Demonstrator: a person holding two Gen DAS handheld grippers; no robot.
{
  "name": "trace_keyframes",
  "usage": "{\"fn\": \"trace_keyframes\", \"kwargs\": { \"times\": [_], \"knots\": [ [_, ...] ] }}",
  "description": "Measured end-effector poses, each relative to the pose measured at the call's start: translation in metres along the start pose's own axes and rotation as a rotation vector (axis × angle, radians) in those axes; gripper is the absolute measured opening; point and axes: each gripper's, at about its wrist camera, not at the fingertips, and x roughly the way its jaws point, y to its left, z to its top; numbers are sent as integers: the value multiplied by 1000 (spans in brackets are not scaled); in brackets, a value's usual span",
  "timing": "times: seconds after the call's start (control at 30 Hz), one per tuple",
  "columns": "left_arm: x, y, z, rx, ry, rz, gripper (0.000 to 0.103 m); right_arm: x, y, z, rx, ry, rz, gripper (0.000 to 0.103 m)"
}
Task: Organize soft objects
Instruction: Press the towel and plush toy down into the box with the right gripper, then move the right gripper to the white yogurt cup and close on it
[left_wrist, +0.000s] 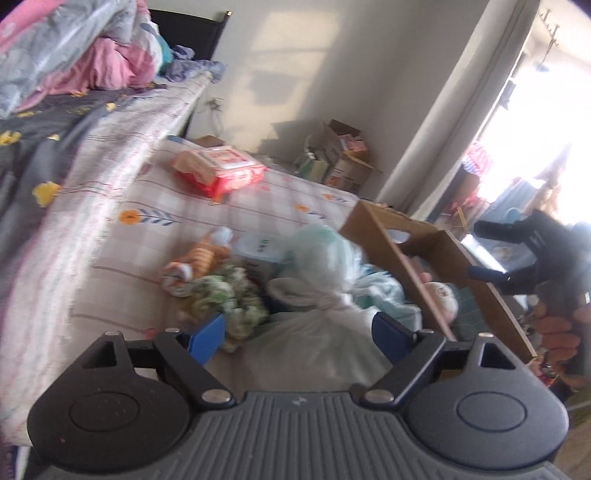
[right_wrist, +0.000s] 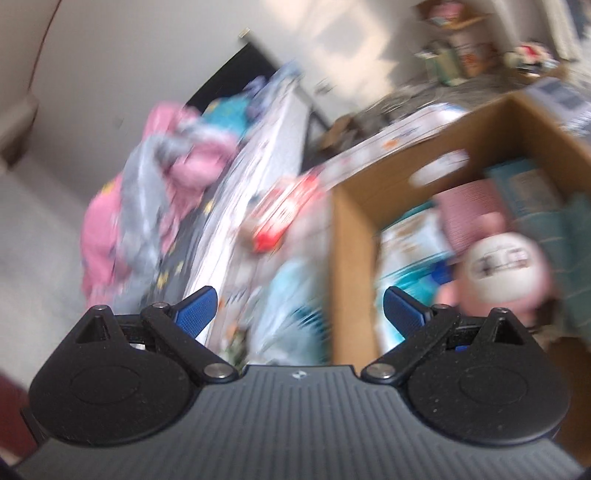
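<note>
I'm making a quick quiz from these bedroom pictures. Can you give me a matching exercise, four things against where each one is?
Things:
1. red and white packet
2. orange striped soft toy
3. pink and white plush
4. pink and grey bedding

Places:
A. inside the cardboard box
B. heaped on the higher bed at the back
C. lying alone on the checked sheet, far side
D. on the checked sheet at the edge of the pile of bags and cloth

Pairs: 1-C, 2-D, 3-A, 4-B
</note>
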Motion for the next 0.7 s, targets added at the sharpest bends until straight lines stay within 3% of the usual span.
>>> {"fn": "trace_keyframes", "kwargs": {
  "times": [0.3, 0.4, 0.53, 0.7],
  "knots": [
    [7, 23, 13, 43, -51, 136, 92, 82, 105, -5, -207, 175, 57, 95],
    [22, 21, 25, 71, -51, 121, 92, 115, 128, 5, -278, 233, 42, 92],
    [55, 10, 37, 163, -34, 87, 89, 166, 139, 17, -400, 338, -10, 78],
    [106, 2, 46, 216, 47, 57, 75, 223, 129, 33, -446, 464, -52, 65]
  ]
}}
